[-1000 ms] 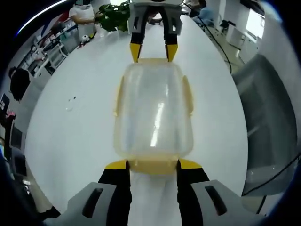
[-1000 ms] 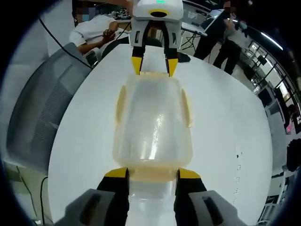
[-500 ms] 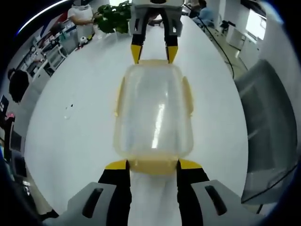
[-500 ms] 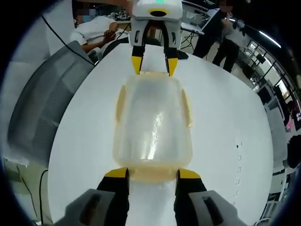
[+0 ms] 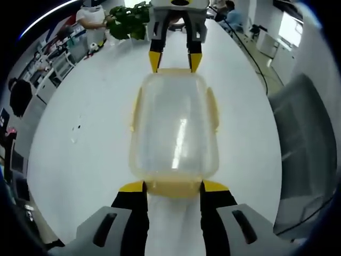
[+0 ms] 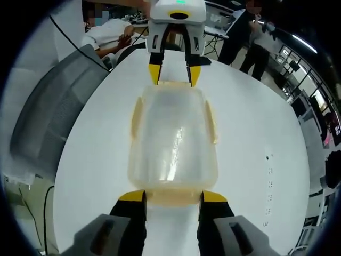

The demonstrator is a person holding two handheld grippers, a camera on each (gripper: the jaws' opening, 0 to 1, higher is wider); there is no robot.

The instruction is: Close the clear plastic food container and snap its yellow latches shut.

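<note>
Left gripper [image 5: 172, 186]: jaws apart, flanking the container's [image 5: 175, 125] near end latch [image 5: 173, 188].
Container: lidded, mid-worktop [image 5: 90, 133].
Right gripper [image 6: 172, 197]: jaws spread astride the opposite end.
Risk: latches possibly unsnapped; uneven pressing could skid the container.

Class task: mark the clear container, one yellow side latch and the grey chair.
clear container [image 5: 175, 128], left gripper view, lid centre.
yellow side latch [image 5: 213, 109], left gripper view, its flap.
grey chair [image 6: 45, 125], right gripper view, backrest.

Container [image 5: 174, 128] on the table [image 5: 85, 138] — a hand-held gripper [image 5: 173, 186] at each end.
</note>
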